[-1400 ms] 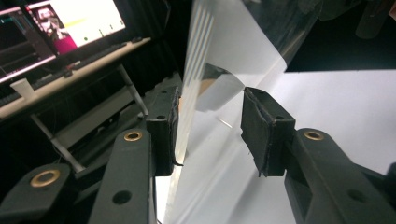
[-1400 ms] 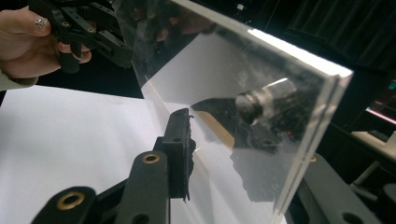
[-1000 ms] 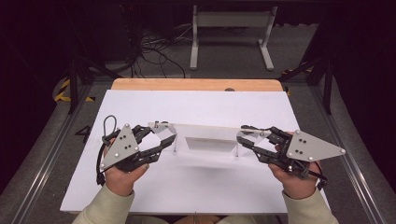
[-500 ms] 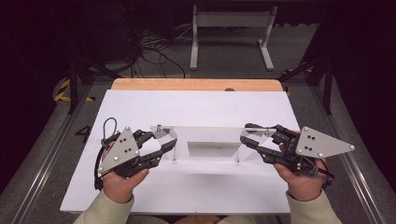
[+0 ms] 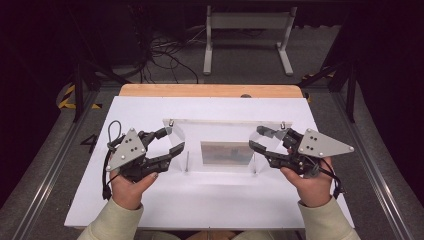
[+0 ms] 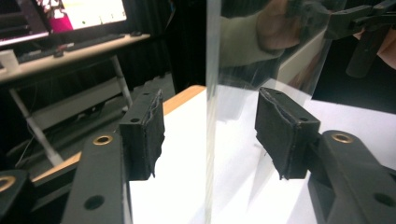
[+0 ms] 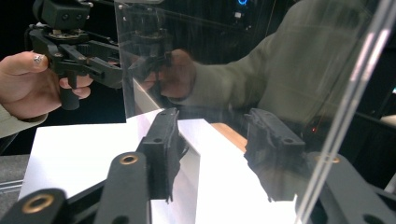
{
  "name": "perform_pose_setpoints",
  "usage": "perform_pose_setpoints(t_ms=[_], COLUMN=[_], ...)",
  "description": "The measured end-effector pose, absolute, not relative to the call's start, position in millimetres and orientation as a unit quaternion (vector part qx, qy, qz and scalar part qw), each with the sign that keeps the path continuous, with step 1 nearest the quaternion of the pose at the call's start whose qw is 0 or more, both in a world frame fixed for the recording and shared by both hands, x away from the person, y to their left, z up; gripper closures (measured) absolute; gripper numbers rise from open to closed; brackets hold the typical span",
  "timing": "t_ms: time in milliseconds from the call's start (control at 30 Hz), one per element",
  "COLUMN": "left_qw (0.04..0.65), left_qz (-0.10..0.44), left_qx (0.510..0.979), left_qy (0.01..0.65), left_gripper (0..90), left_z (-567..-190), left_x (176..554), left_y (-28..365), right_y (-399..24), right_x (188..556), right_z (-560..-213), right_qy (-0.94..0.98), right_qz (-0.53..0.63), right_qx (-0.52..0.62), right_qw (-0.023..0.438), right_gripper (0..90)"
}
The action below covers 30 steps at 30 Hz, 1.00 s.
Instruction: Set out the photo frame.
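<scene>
A clear acrylic panel (image 5: 225, 131) on thin legs stands in the middle of the white table (image 5: 210, 200), with a small screw at each far corner. My left gripper (image 5: 173, 140) is open at the panel's left edge. In the left gripper view that edge (image 6: 209, 116) rises between the two pads (image 6: 144, 133), touching neither. My right gripper (image 5: 256, 138) is open at the panel's right edge. In the right gripper view the panel (image 7: 224, 70) stands over the jaws, and the right-hand pad (image 7: 268, 137) shows through it.
A wooden strip (image 5: 210, 90) runs along the table's far edge. Beyond it the floor holds cables (image 5: 160, 55) and a grey stand (image 5: 247, 30). Metal rails (image 5: 55, 165) flank the table. A lit monitor (image 6: 70, 14) sits on a desk off to the side.
The panel and both grippers sit slightly farther from the table's front edge than a second ago. Both pairs of jaws look a little wider apart now.
</scene>
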<state>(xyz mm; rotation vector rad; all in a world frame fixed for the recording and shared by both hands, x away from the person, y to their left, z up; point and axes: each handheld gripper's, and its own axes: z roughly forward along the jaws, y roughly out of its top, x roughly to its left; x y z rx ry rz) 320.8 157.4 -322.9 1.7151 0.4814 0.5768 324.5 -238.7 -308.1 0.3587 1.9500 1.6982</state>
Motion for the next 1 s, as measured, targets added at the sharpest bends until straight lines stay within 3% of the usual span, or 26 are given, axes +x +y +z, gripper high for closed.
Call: perform_pose_setpoints(t_ms=[167, 567, 633, 800, 1000], left_qw=[0.58, 0.543, 0.54, 0.533, 0.53], left_qz=[0.243, 0.233, 0.228, 0.223, 0.217], left_qx=[0.744, 0.759, 0.759, 0.76, 0.759], left_qy=[0.226, 0.275, 0.284, 0.298, 0.309], left_gripper=[40.2, 38.7, 38.6, 38.4, 37.8], left_z=[-332, -357, -361, -368, -374], left_x=[324, 324, 323, 320, 319], left_y=[167, 197, 201, 208, 215], right_y=[-240, -243, -242, -243, -246], right_x=[338, 365, 368, 376, 377], right_z=[-319, -340, -341, -347, -348], right_qy=[0.719, 0.738, 0.739, 0.744, 0.742], right_qz=[0.624, 0.597, 0.594, 0.581, 0.576], right_qx=[0.159, 0.201, 0.203, 0.224, 0.234], right_qw=[0.261, 0.241, 0.244, 0.242, 0.25], right_gripper=[38.2, 41.2, 35.1, 37.9, 29.2])
